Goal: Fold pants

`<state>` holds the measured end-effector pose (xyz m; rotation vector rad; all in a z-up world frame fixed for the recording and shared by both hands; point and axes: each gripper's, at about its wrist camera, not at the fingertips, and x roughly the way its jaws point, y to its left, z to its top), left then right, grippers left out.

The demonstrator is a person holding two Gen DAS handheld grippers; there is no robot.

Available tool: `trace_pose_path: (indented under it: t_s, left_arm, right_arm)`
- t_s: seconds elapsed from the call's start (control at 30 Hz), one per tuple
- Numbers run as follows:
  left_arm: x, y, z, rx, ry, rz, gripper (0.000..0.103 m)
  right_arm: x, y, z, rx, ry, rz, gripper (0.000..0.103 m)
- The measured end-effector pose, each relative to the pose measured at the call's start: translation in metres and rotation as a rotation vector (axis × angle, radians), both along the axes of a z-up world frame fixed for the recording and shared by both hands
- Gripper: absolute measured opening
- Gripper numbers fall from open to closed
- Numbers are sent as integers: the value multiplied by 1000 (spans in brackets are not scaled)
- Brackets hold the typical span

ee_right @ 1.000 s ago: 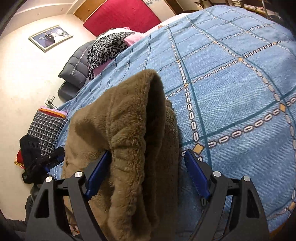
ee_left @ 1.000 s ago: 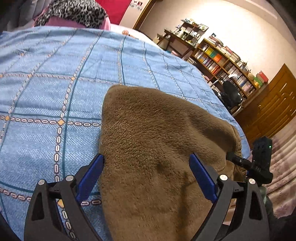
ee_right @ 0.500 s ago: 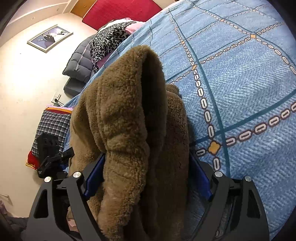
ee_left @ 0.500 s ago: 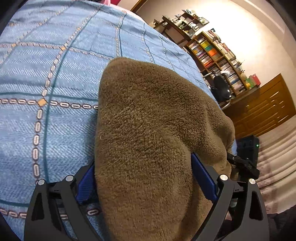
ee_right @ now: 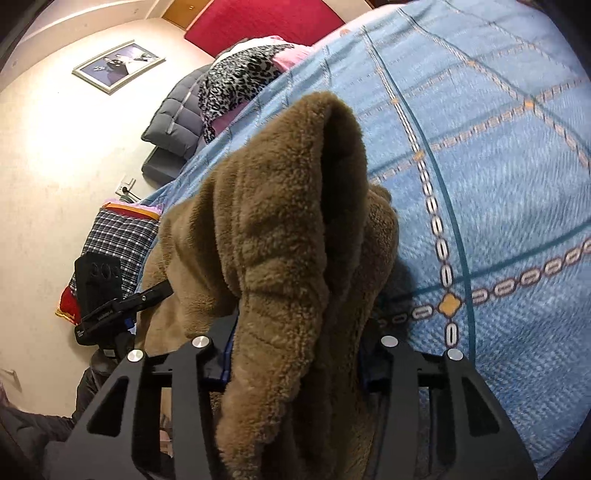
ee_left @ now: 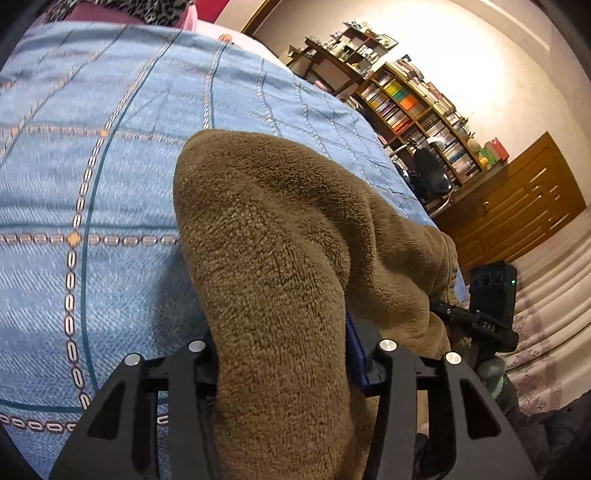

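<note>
The brown fleece pants (ee_left: pixel 280 236) lie at the near edge of the blue checked bedspread (ee_left: pixel 92 155). My left gripper (ee_left: pixel 284 354) is shut on a bunched fold of the pants, which rises between its jaws and hides the blue pads. In the right wrist view my right gripper (ee_right: pixel 299 343) is shut on another thick fold of the pants (ee_right: pixel 273 229), lifted off the bedspread (ee_right: pixel 498 184). The other gripper shows at the edge of each view, at the right (ee_left: pixel 491 306) and at the left (ee_right: pixel 103 295).
Bookshelves (ee_left: pixel 417 107), an office chair (ee_left: pixel 428 177) and wooden cabinets (ee_left: pixel 517 214) stand beyond the bed's right side. A leopard-print cloth (ee_right: pixel 236 81), a dark duvet (ee_right: pixel 173 125) and a plaid pillow (ee_right: pixel 118 240) lie near the red headboard (ee_right: pixel 266 18).
Both grippers have closed from open onto the pants. The gripped folds have bunched up and lifted above the bedspread.
</note>
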<state>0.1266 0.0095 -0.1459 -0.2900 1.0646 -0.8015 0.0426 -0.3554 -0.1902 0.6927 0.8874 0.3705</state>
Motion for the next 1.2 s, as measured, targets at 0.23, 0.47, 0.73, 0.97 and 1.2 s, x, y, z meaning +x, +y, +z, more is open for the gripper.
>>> trace_pose_path:
  t_s: [0.23, 0.47, 0.73, 0.97, 1.2]
  left_arm:
    - [28, -18, 41, -31, -101, 9, 46]
    - [107, -61, 55, -62, -135, 40, 46]
    - [194, -109, 39, -67, -107, 45, 47]
    - [248, -143, 11, -51, -61, 59, 47]
    - [276, -159, -16, -12, -12, 69, 48]
  right_arm:
    - [31, -21, 39, -26, -99, -20, 47]
    - [104, -56, 59, -90, -144, -77, 47]
    - [185, -97, 48, -98, -110, -120, 47]
    - [238, -125, 22, -109, -67, -143, 47]
    - [263, -138, -11, -103, -3, -143, 47]
